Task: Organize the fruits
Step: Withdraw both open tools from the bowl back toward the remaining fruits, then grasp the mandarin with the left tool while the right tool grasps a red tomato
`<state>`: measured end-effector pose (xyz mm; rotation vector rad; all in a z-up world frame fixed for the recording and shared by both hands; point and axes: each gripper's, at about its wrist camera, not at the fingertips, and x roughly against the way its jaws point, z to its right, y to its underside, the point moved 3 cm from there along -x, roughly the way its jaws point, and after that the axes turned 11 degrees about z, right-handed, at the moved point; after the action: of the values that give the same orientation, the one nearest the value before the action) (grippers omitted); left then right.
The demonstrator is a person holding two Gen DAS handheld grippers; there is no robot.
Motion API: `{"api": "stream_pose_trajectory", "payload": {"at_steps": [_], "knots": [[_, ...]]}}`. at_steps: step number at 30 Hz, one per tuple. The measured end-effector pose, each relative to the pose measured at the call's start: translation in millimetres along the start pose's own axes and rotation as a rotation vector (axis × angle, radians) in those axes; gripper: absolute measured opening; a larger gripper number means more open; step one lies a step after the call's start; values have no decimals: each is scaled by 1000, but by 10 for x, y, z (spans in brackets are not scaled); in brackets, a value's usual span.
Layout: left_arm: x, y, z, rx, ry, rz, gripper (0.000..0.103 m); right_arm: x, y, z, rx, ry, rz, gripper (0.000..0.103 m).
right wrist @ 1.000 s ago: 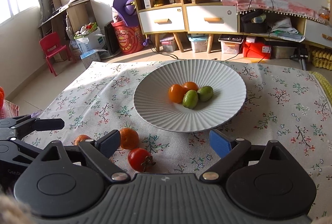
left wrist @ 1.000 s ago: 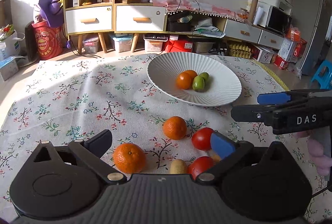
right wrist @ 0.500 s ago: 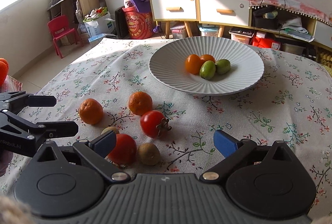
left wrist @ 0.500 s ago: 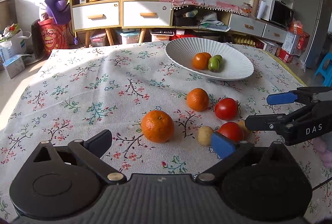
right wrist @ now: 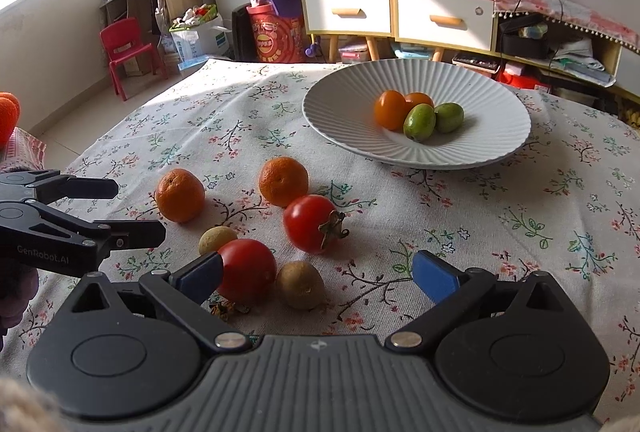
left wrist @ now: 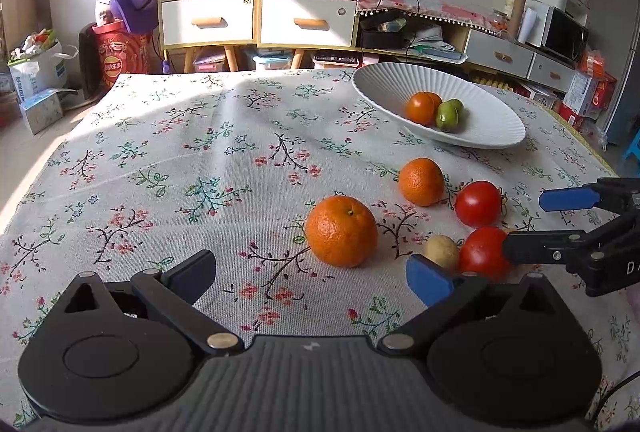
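Observation:
A white ribbed plate (left wrist: pixel 484 130) (right wrist: pixel 492 144) holds two orange and two green fruits. On the floral cloth lie two mandarins (left wrist: pixel 341 231) (left wrist: pixel 421 181) (right wrist: pixel 179 195) (right wrist: pixel 283 180), two red tomatoes (left wrist: pixel 478 204) (left wrist: pixel 482 252) (right wrist: pixel 310 223) (right wrist: pixel 247 269) and two small brown fruits (right wrist: pixel 300 284) (right wrist: pixel 217 239). My left gripper (left wrist: pixel 310 278) is open and empty, just short of the near mandarin. My right gripper (right wrist: pixel 316 278) is open and empty, low over the near tomato and brown fruit.
The right gripper shows in the left wrist view (left wrist: pixel 576 224); the left gripper shows in the right wrist view (right wrist: pixel 80 216). Shelves, drawers, a fan and boxes stand beyond the table's far edge. A red chair (right wrist: pixel 128 52) stands at the left.
Both grippers have drawn back from the plate and dropped lower toward the loose fruits, which now look nearer. Both stayed open and empty. No fruit has moved.

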<state>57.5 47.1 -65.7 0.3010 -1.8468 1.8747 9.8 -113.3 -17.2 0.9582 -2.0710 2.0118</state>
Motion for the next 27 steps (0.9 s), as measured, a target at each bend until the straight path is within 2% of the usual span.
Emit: {"api": "stream_pose_trajectory", "payload": {"at_steps": [10, 12, 19, 27], "knots": [[-103, 33, 21, 7, -1, 1, 102, -136, -42, 96, -107, -13, 9, 91], [-105, 37, 16, 3, -1, 6, 99, -169, -37, 119, -127, -15, 0, 84], [-118, -6, 35, 3, 9, 16, 83, -188, -33, 122, -117, -10, 7, 73], [-145, -37, 105, -1, 33, 15, 66, -175, -40, 58, -63, -11, 11, 51]]}}
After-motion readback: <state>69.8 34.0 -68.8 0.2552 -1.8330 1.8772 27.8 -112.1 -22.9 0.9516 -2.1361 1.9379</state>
